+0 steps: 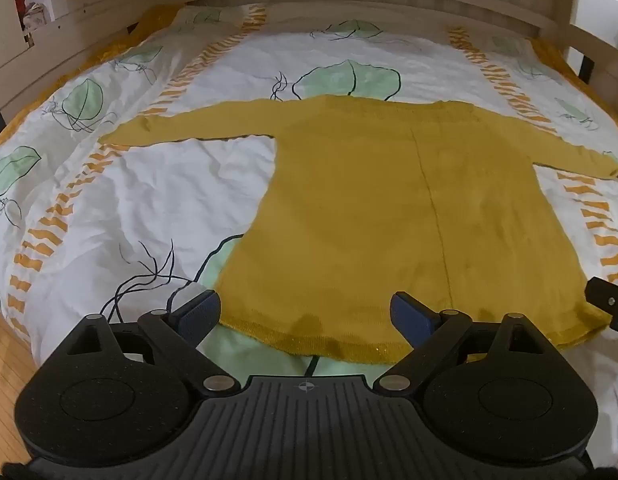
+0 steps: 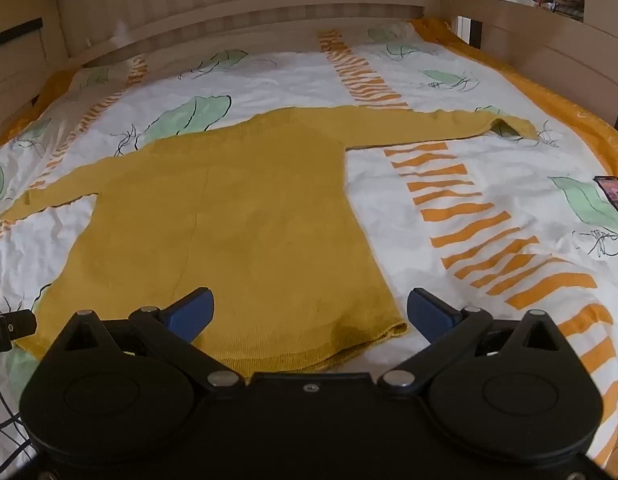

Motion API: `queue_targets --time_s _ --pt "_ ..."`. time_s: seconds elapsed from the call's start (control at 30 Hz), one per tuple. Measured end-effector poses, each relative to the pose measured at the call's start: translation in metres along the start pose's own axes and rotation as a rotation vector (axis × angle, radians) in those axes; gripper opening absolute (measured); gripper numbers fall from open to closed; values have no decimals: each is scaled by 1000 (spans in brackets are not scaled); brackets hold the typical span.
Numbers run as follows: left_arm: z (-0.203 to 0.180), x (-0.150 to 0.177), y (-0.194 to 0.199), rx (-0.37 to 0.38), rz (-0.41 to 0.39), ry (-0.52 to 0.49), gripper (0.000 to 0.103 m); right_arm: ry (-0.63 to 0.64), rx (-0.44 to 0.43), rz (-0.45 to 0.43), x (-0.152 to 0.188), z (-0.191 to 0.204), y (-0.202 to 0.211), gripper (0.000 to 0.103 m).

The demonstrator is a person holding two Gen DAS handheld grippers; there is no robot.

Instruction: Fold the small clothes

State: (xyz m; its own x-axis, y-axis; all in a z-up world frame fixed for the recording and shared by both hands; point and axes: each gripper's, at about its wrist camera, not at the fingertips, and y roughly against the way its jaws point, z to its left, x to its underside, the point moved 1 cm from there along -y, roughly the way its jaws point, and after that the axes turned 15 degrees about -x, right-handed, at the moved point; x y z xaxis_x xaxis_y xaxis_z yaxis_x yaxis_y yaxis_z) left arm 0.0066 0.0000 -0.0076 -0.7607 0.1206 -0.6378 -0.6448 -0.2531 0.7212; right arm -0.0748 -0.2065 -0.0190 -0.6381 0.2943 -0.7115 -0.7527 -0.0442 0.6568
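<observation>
Both black grippers' blue-padded fingers (image 1: 201,314) spread, empty, over flat mustard knit sweater (image 1: 369,208) on crumpled duvet (image 1: 149,200).

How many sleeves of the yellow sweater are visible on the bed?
2. One sleeve stretches out to the left of the sweater, the other sleeve stretches out to its right; both lie flat on the bedcover.

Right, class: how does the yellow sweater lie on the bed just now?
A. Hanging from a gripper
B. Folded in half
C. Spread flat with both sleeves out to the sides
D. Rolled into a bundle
C: the yellow sweater lies flat on the bedcover, sleeves stretched out, neither open gripper gripping it.
</observation>
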Motion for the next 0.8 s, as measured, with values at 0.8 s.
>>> queue_targets --time_s 0.8 --pt "4 7 -7 4 45 15 92 66 72 97 1 11 -16 102"
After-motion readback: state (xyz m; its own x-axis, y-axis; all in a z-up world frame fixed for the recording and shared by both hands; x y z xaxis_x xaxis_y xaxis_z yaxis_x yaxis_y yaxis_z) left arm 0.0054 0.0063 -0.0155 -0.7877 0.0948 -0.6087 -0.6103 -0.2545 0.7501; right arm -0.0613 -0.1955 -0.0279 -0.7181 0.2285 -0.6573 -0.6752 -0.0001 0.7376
